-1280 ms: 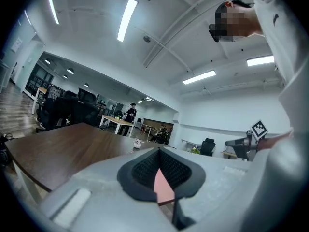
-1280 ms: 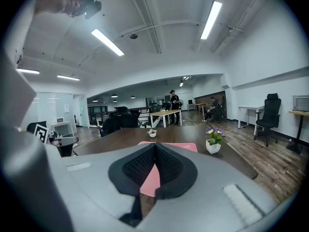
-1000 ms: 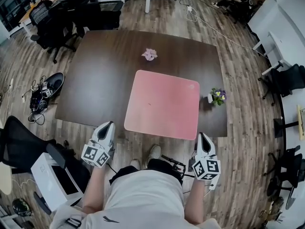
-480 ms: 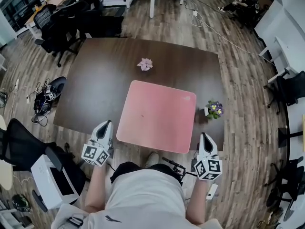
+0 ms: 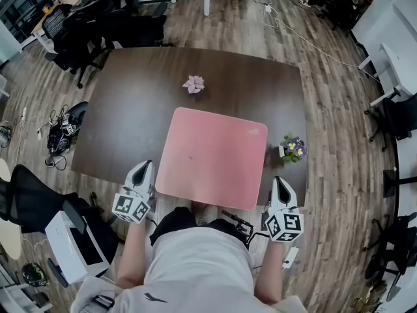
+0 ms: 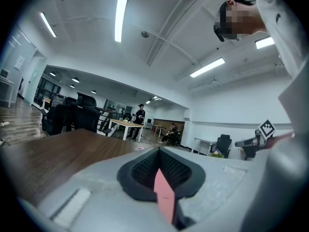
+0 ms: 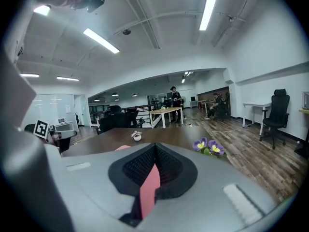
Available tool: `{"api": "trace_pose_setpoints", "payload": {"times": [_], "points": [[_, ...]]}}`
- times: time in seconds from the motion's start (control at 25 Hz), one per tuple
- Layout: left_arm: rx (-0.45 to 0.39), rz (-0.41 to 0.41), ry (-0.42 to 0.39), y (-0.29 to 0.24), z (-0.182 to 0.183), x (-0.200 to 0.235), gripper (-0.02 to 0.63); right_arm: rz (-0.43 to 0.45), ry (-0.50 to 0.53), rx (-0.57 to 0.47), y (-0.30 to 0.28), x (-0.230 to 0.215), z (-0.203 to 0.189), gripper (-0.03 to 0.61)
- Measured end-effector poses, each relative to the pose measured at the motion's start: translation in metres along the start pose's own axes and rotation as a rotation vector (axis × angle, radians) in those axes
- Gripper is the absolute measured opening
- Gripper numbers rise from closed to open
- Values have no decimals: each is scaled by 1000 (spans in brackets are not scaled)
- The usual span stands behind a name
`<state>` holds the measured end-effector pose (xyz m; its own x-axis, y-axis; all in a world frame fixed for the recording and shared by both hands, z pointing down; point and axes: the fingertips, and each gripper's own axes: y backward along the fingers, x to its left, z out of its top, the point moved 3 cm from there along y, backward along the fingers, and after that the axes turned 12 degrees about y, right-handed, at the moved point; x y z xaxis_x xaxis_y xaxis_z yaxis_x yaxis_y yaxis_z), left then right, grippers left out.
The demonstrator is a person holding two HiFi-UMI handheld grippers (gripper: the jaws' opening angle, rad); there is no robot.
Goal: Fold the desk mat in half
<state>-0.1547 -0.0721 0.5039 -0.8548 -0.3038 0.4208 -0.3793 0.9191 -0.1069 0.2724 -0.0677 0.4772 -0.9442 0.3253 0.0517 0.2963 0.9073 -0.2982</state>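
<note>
Pink rectangular desk mat (image 5: 212, 155) lies flat on the dark brown wooden bench (image 5: 124, 109), its near edge hanging just over the bench's front rim, flanked by the left tongs (image 5: 144, 170) and right tongs (image 5: 278, 184). Both tongs are clenched on it: each gripper view shows a thin pink sliver of mat pinched between nearly closed jaws. The mat looks light, thin and floppy, likely to sag between two holds, so its near corners appear the sensible grip. A small pot of purple flowers (image 5: 292, 147) stands just beside the mat's right edge.
</note>
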Motion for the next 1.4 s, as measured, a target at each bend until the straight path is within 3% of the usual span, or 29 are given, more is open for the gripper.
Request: {"api": "trace_pose_setpoints", "payload": {"times": [0.72, 1.4], "points": [[3, -27, -11, -7, 12, 38, 5, -36, 19, 26, -26, 14, -11, 2], [42, -53, -6, -2, 3, 35, 5, -81, 30, 284, -90, -4, -118, 2]]}}
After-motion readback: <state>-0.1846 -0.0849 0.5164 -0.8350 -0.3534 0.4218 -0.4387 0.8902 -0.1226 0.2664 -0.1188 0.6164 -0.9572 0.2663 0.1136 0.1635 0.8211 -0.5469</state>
